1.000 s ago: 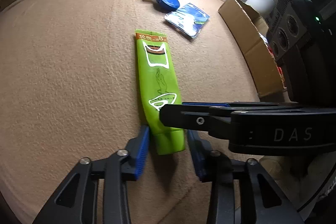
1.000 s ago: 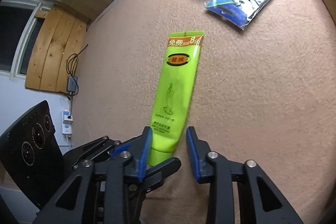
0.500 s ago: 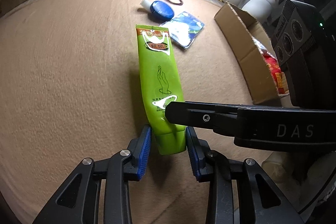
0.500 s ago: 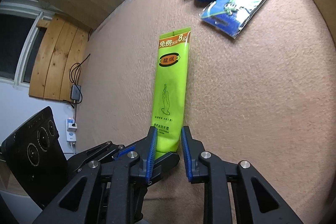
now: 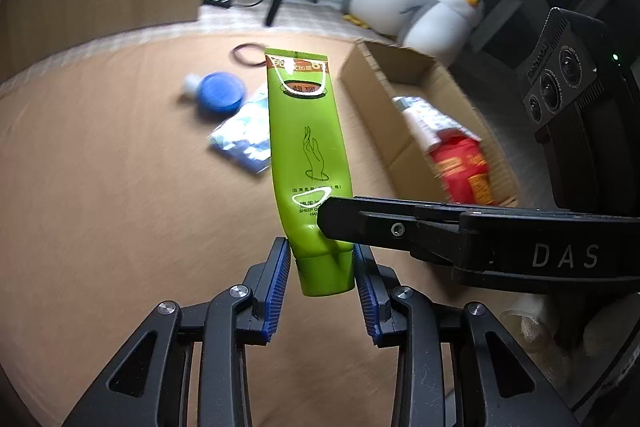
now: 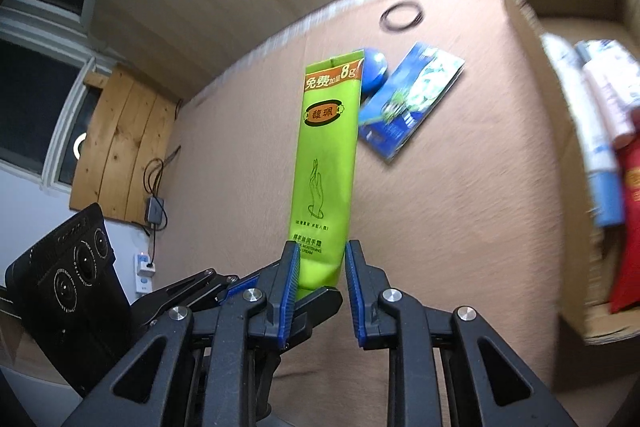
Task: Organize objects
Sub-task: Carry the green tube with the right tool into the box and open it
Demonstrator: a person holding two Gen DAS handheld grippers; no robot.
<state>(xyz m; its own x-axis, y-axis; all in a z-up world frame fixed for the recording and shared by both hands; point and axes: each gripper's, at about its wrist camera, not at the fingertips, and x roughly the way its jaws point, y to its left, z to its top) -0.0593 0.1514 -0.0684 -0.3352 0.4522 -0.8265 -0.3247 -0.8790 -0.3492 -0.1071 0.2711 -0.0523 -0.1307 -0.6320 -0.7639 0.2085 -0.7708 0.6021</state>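
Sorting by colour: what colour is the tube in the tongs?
Bright lime green, with an orange band at its far end: the tube shows best in the right wrist view.

A tan, short-piled carpet-like surface (image 5: 100, 207) carries everything and curves away to a pale edge at the far side. Lying directly on it, toward the far middle, is a thin dark ring (image 5: 249, 55). Nearer than the ring lies a round blue container with a white cap (image 5: 216, 91), and just beside it, on its right and a little nearer, a flat blue and white packet (image 6: 412, 103). An open cardboard box (image 5: 384, 87) stands on the surface at the right, well apart from the ring; tubes and a red pack lie inside it, too blurred to tell more.
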